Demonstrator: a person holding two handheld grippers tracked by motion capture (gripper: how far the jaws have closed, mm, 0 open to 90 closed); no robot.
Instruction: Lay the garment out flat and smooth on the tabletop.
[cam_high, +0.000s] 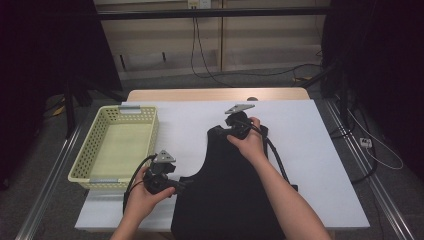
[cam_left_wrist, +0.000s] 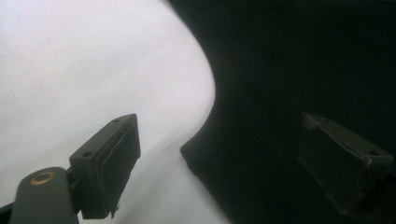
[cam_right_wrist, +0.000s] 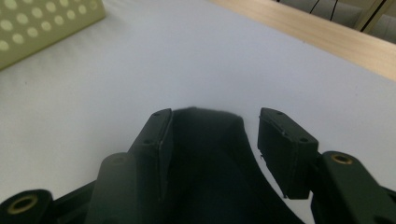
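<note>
My right tongs (cam_right_wrist: 212, 140) stand half open astride a shoulder strap of the black vest (cam_high: 225, 195), pads not pressing. My left tongs (cam_left_wrist: 229, 158) gape wide over its side edge on the white table (cam_high: 320, 150).

The white sheet (cam_high: 310, 150) on the worktop (cam_high: 215, 94) is lying bare to the right of the black vest (cam_high: 225, 195), so a hand is finding lots of room there. More bare sheet is stretching behind the vest, up to the far edge. On the left, the yellow basket (cam_high: 80, 167) is standing in the way with its tall walls. The left tool (cam_high: 181, 185) is sitting in the narrow gap between basket and vest.
</note>
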